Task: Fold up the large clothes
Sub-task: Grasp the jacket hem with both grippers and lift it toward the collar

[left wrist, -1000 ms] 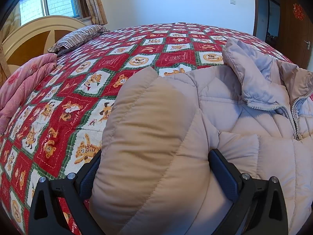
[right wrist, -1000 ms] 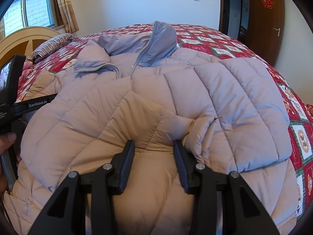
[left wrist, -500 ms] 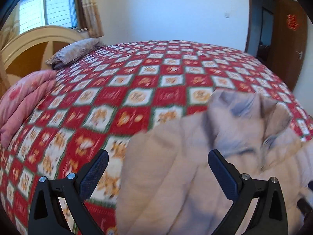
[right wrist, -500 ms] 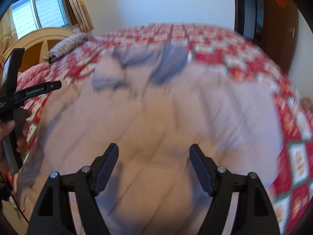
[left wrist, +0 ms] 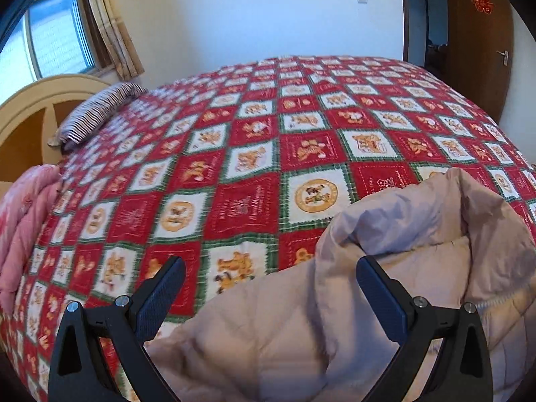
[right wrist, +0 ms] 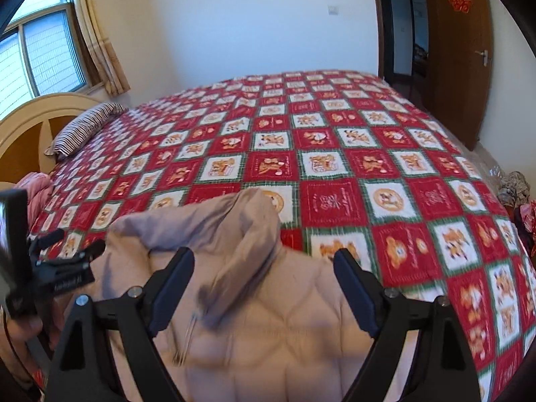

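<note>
A beige quilted puffer jacket (left wrist: 335, 328) lies on the near part of the bed, its collar (left wrist: 435, 207) standing up at the far end. It also shows in the right wrist view (right wrist: 268, 328), with the collar (right wrist: 234, 221) and zipper. My left gripper (left wrist: 268, 288) is open and empty, held above the jacket's left edge. My right gripper (right wrist: 264, 278) is open and empty above the jacket's chest. The left gripper also shows in the right wrist view (right wrist: 63, 268), at the left beside the jacket.
The bed is covered by a red, white and green checked quilt (left wrist: 251, 154). A striped pillow (left wrist: 97, 114) and wooden headboard (left wrist: 30, 107) are at the far left, a pink blanket (left wrist: 20, 221) at the left edge. A brown door (right wrist: 459, 57) stands at the right.
Both grippers let go of the jacket, opened wide and pulled back and up from it. The jacket now lies lower in both views, with more quilt showing beyond it.
</note>
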`<state>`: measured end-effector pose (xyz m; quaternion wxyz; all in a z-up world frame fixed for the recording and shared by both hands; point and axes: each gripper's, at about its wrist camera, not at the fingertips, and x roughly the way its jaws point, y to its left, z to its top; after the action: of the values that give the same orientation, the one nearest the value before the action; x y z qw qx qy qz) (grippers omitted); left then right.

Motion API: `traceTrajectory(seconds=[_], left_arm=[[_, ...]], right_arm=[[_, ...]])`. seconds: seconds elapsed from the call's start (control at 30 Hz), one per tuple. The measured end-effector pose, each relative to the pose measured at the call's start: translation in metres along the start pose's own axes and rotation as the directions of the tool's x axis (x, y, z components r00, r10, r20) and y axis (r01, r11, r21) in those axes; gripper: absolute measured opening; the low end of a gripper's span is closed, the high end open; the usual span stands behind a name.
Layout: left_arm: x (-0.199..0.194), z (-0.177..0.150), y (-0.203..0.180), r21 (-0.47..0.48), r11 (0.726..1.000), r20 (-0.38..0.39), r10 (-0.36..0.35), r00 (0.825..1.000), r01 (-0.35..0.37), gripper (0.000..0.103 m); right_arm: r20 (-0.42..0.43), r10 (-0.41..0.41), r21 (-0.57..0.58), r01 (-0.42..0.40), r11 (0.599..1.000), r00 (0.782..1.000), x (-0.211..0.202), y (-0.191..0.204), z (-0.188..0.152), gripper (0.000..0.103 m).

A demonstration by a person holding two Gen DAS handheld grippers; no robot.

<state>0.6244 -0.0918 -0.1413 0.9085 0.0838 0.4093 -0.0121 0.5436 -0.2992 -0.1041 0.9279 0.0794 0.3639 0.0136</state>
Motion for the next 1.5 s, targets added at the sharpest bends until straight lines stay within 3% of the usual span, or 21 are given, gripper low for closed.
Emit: traceTrajectory(seconds=[0.17, 0.23, 0.27, 0.3, 0.37, 0.4, 0.43, 0.5, 0.73, 0.97, 1.03, 1.17, 1.3, 1.37, 1.4, 1.43, 1.5], left_arm=[[0.021, 0.003, -0.015, 0.047, 0.999, -0.007, 0.003, 1.000, -0.003, 0.102], [0.028, 0.001, -0.017, 0.046, 0.999, -0.025, -0.005, 1.000, 0.006, 0.102], [0.030, 0.000, -0.016, 0.038, 0.999, -0.031, -0.018, 0.999, 0.019, 0.102], [0.029, -0.002, -0.015, 0.031, 0.999, -0.027, -0.030, 0.999, 0.031, 0.100], [0.025, -0.004, -0.013, 0.028, 0.998, -0.004, -0.056, 0.998, 0.056, 0.073], [0.025, -0.004, -0.013, 0.027, 0.996, -0.011, -0.081, 0.997, 0.082, 0.043], [0.024, -0.005, -0.012, 0.023, 0.994, -0.026, -0.106, 0.994, 0.107, 0.017], [0.019, -0.006, -0.011, 0.016, 0.989, -0.025, -0.145, 0.989, 0.146, 0.009], [-0.023, -0.032, 0.003, 0.037, 0.991, 0.077, -0.134, 0.988, 0.131, 0.002], [-0.003, -0.083, -0.004, 0.097, 0.990, -0.017, -0.103, 0.995, 0.104, 0.001], [-0.007, -0.081, 0.000, 0.070, 0.992, -0.003, -0.102, 0.995, 0.102, 0.001], [-0.025, -0.065, 0.016, -0.027, 0.986, 0.026, -0.161, 0.987, 0.162, 0.002], [-0.034, -0.052, 0.029, -0.071, 0.983, 0.042, -0.169, 0.985, 0.172, 0.005], [-0.031, -0.047, 0.032, -0.094, 0.979, 0.030, -0.177, 0.984, 0.179, 0.027], [-0.031, -0.045, 0.035, -0.115, 0.976, 0.031, -0.183, 0.983, 0.185, 0.059], [-0.031, -0.042, 0.037, -0.124, 0.975, 0.035, -0.180, 0.983, 0.183, 0.082], [-0.034, -0.034, 0.038, -0.136, 0.980, 0.062, -0.138, 0.988, 0.146, 0.083]], right_arm=[[-0.091, -0.028, -0.087, 0.020, 0.996, 0.995, 0.051, 0.010, 0.014, 0.085], [-0.126, -0.047, -0.131, 0.031, 0.991, 0.991, 0.065, 0.014, 0.012, 0.066], [-0.152, -0.045, -0.152, 0.021, 0.988, 0.987, 0.072, 0.015, 0.009, 0.045], [-0.171, -0.044, -0.165, 0.015, 0.986, 0.984, 0.076, 0.014, 0.005, 0.033], [-0.167, -0.044, -0.190, 0.012, 0.982, 0.985, 0.074, 0.012, -0.004, 0.028], [-0.152, -0.059, -0.210, 0.026, 0.977, 0.987, 0.069, 0.011, -0.009, 0.018], [-0.146, -0.065, -0.217, 0.032, 0.976, 0.987, 0.065, 0.009, -0.011, 0.015], [-0.130, -0.069, -0.223, 0.039, 0.974, 0.989, 0.055, 0.005, -0.016, 0.012], [-0.076, -0.091, -0.238, 0.071, 0.969, 0.993, 0.018, -0.009, -0.037, 0.007], [-0.106, -0.152, -0.265, 0.120, 0.957, 0.983, 0.034, -0.024, -0.071, 0.006], [-0.104, -0.166, -0.275, 0.132, 0.952, 0.981, 0.035, -0.024, -0.075, 0.006], [-0.095, -0.185, -0.281, 0.152, 0.948, 0.978, 0.035, -0.024, -0.075, 0.008], [-0.096, -0.181, -0.233, 0.155, 0.960, 0.979, 0.036, -0.036, -0.075, 0.021], [-0.097, -0.176, -0.223, 0.151, 0.963, 0.980, 0.037, -0.037, -0.078, 0.022], [-0.095, -0.174, -0.222, 0.150, 0.964, 0.980, 0.037, -0.037, -0.079, 0.023], [-0.091, -0.172, -0.220, 0.149, 0.964, 0.981, 0.036, -0.037, -0.079, 0.023], [-0.086, -0.168, -0.208, 0.147, 0.967, 0.982, 0.032, -0.037, -0.079, 0.040]])
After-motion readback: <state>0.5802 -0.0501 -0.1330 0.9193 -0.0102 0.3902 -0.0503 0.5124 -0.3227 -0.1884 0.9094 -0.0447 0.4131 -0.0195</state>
